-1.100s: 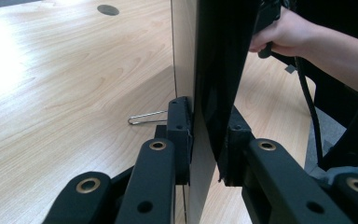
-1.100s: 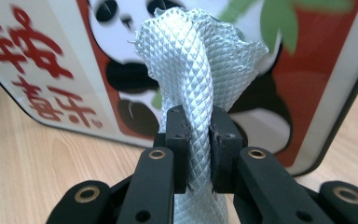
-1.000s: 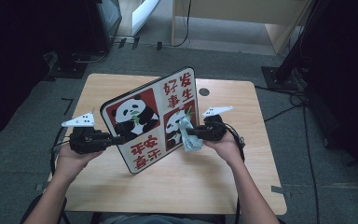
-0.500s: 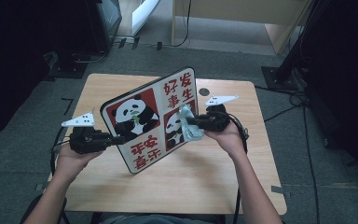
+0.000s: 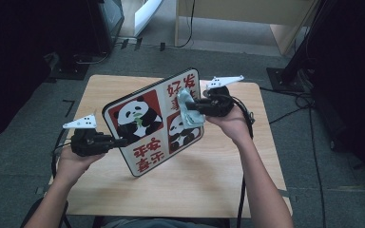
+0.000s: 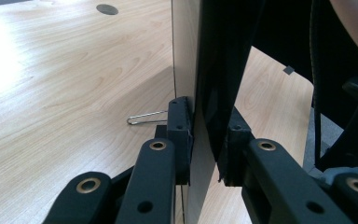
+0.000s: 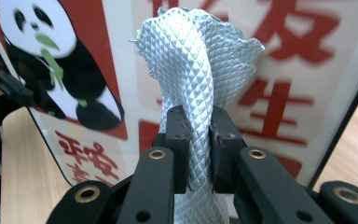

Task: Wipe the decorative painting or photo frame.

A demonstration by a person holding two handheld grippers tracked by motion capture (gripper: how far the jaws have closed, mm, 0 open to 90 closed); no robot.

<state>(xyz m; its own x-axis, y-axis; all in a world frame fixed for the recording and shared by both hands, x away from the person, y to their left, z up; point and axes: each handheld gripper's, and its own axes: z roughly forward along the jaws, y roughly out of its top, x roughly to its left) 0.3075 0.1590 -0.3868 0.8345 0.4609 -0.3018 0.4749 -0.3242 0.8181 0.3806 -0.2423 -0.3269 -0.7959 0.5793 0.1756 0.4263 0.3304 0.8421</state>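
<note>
A rounded panda sign board (image 5: 145, 118) with red characters stands tilted on its lower edge on the wooden table (image 5: 209, 190). My left gripper (image 5: 120, 141) is shut on the board's left edge; in the left gripper view the pads (image 6: 181, 135) pinch the thin panel (image 6: 205, 70) from both sides. My right gripper (image 5: 193, 107) is shut on a pale blue quilted cloth (image 5: 187, 108) and holds it against the board's upper right face. In the right gripper view the twisted cloth (image 7: 200, 60) rises between the jaws in front of the printed board (image 7: 298, 70).
A small wire clip (image 6: 142, 117) lies on the table beside the board's foot, and a round hole (image 6: 107, 8) sits farther off. Cables (image 5: 294, 102) trail over the grey floor to the right. Dark equipment stands at the left and right, and a wooden desk at the back.
My right gripper has risen with the cloth, going from the lower panda picture up the board's face to its upper right part. The left gripper has kept still on the board.
</note>
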